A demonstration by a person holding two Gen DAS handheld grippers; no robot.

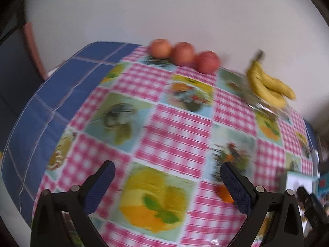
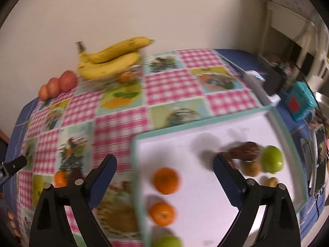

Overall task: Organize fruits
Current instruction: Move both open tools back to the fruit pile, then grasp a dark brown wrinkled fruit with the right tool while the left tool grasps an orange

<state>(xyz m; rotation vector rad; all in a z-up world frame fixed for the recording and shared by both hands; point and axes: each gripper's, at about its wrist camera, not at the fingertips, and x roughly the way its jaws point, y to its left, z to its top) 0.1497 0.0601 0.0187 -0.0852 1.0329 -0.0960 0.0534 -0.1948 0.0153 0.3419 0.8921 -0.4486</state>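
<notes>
Both the left gripper (image 1: 167, 175) and right gripper (image 2: 165, 167) gape empty — risk: round orange mandarins (image 2: 165, 180) on the white teal-rimmed tray (image 2: 205, 185) roll if nudged.

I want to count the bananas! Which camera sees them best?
The right wrist view: the bananas look big there, stem to tips. The left wrist view shows the same bunch smaller, off near the table's far edge.
</notes>
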